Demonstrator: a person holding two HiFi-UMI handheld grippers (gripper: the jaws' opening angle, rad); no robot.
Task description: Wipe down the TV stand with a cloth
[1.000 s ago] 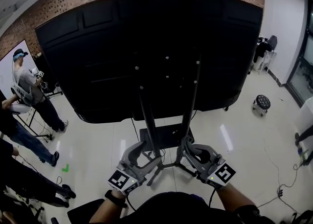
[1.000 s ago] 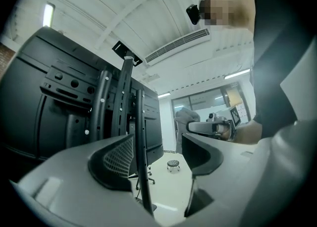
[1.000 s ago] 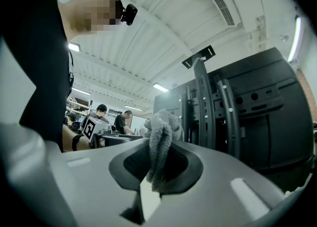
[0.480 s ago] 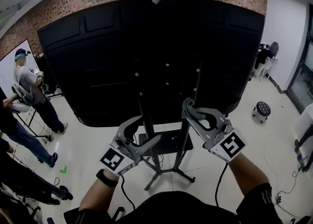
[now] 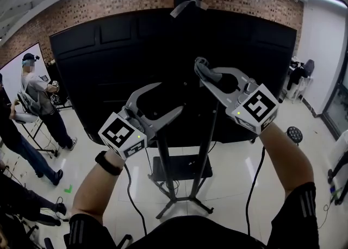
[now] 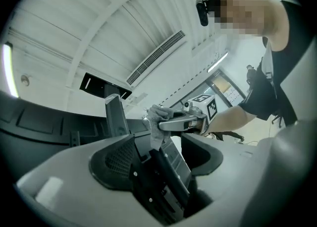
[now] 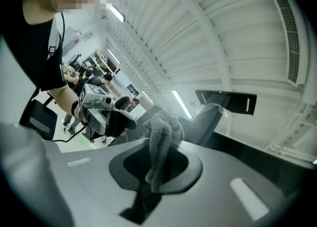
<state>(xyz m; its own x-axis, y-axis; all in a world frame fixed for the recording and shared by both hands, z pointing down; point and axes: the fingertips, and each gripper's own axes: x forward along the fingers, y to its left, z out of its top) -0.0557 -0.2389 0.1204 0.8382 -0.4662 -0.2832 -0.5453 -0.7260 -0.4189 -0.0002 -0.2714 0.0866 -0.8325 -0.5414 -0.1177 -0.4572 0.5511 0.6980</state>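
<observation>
The TV stand (image 5: 162,173) has two black poles and a splayed foot on the white floor. It carries a big black TV (image 5: 103,63), seen from the back. Both grippers are raised in front of that back panel. My right gripper (image 5: 201,73) is shut on a grey cloth (image 5: 203,69), which hangs bunched from its tips (image 7: 161,137). My left gripper (image 5: 172,97) is a little lower and to the left, open and holding nothing. In the left gripper view the cloth (image 6: 155,122) shows in the right gripper's tips, apart from my left jaws.
A black shelf (image 5: 182,166) sits low between the poles, with cables trailing on the floor. Several people (image 5: 37,93) stand at the left by a whiteboard. A small black stool (image 5: 294,134) is at the right. A brick wall rises behind the TV.
Both grippers have risen from down near the stand's foot to the height of the TV's back. The right one still carries the cloth.
</observation>
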